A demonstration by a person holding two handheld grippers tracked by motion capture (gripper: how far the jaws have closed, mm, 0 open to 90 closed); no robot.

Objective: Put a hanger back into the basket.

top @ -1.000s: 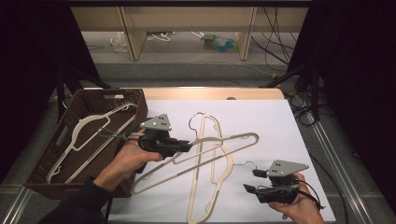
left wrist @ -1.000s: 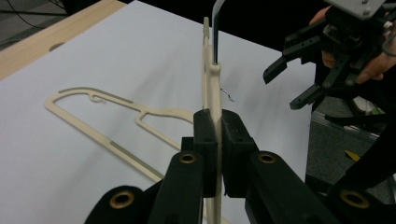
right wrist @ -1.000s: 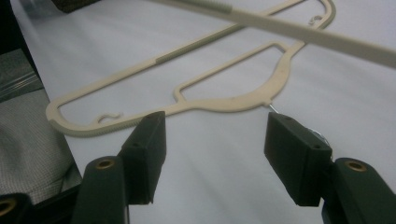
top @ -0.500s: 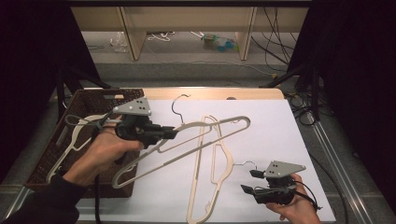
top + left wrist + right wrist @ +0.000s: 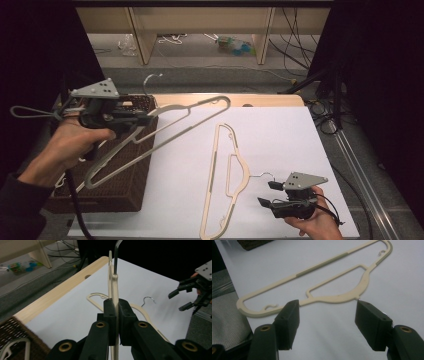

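My left gripper is clamped tight on a cream hanger, raised over the basket at the table's left edge (pads pinch the thin bar near its neck). My right gripper holds nothing; its jaws have just been opening and stand fairly wide, just beside the hook of a second hanger lying flat on the white table. Count: two grippers, two hangers out here, at least one more hanger in the one basket.
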